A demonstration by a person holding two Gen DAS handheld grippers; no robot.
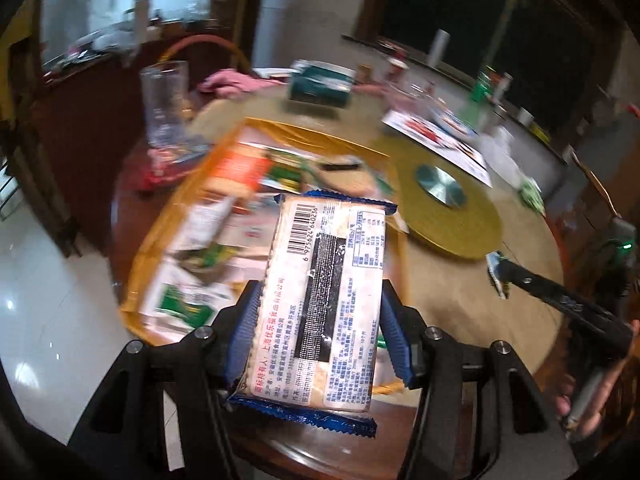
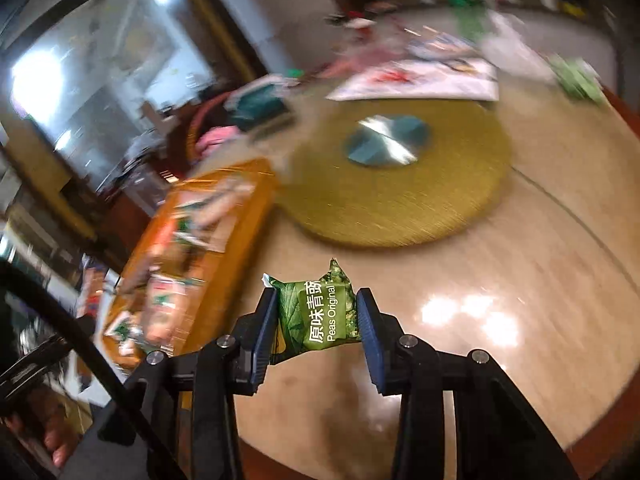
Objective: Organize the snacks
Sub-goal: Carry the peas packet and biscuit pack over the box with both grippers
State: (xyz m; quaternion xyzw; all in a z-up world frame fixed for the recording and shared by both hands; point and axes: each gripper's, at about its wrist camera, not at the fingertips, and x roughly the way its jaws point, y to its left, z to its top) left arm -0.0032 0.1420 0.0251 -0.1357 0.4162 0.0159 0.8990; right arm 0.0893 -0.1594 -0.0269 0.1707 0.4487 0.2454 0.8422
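Note:
My left gripper (image 1: 320, 326) is shut on a biscuit packet (image 1: 324, 292) with blue crimped ends and a barcode, held lengthwise above the near end of an orange tray (image 1: 304, 131). The tray holds several snack packets, blurred. In the right wrist view my right gripper (image 2: 318, 322) is shut on a small green pea packet (image 2: 320, 312), above the beige table top, with the orange tray (image 2: 256, 208) to its left. The left wrist view also shows the right gripper (image 1: 500, 274) at the right, carrying that packet edge-on.
A round gold turntable (image 1: 452, 216) with a metal hub sits mid-table. Behind the tray stand an empty glass (image 1: 164, 108), a teal box (image 1: 320, 84) and a pink cloth (image 1: 232, 82). A printed sheet (image 1: 440, 140) and another green packet (image 2: 576, 76) lie at the far side.

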